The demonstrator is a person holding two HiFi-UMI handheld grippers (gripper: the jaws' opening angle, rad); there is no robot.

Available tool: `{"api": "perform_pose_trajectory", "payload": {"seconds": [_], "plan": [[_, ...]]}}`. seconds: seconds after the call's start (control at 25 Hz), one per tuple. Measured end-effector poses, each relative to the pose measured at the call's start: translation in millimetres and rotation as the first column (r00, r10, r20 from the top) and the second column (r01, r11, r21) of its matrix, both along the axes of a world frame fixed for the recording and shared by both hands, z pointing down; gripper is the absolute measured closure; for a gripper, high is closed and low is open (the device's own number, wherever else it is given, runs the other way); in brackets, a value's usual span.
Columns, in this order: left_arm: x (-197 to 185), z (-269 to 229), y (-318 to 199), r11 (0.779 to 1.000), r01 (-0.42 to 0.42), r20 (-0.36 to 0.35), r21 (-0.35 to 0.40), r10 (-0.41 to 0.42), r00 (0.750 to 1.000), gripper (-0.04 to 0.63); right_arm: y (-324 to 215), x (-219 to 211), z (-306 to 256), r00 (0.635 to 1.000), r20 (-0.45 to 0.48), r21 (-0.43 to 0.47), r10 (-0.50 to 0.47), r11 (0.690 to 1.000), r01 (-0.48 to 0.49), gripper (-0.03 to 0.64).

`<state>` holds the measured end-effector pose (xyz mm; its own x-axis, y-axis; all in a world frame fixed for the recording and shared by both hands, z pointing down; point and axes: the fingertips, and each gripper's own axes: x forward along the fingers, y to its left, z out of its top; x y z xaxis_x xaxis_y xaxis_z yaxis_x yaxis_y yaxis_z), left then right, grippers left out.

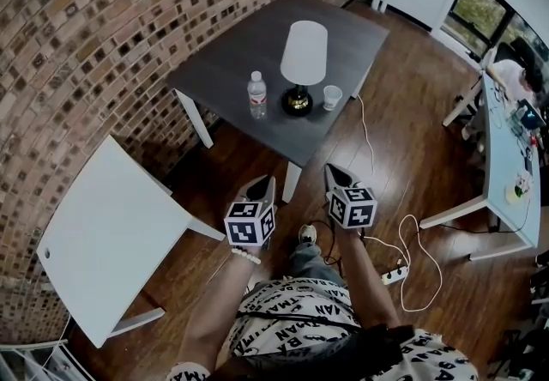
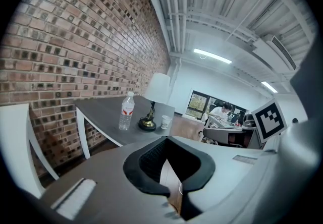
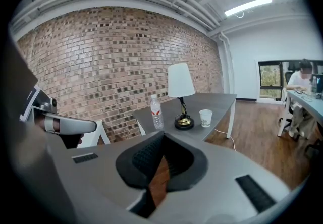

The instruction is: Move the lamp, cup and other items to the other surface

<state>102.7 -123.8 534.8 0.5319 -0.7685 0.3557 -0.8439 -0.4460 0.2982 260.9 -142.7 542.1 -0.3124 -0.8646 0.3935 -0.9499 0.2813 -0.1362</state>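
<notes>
My left gripper point(image 1: 261, 188): jaws closed, empty.
My right gripper point(image 1: 335, 173): same.
Head view alone: probably a power strip point(image 1: 395, 275) on the floor point(image 1: 412, 156).

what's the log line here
left gripper shut, empty | right gripper shut, empty | lamp, cup, bottle on grey table

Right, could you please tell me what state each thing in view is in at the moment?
Lamp: upright on the grey table.
Bottle: upright, capped, beside the lamp.
Cup: upright, on the lamp's other side.
Left gripper: shut, empty.
Right gripper: shut, empty.
</notes>
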Motion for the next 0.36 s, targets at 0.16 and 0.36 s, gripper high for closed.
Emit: {"api": "perform_pose_trajectory", "payload": {"seconds": [0.16, 0.36], "plan": [[3.6, 0.0, -1.0, 1.0, -0.001, 0.002, -0.002, 0.001, 1.0, 0.592, -2.3, 4.2, -1.5, 1.0, -0.002, 0.005, 0.001, 1.0, -0.001, 0.617], [6.5, -1.6, -2.2, 1.0, -0.003, 0.0, 0.001, 0.003, 1.0, 0.592, -2.9, 7.3, -2.5, 1.0, -0.007, 0.006, 0.003, 1.0, -0.003, 0.617]]}}
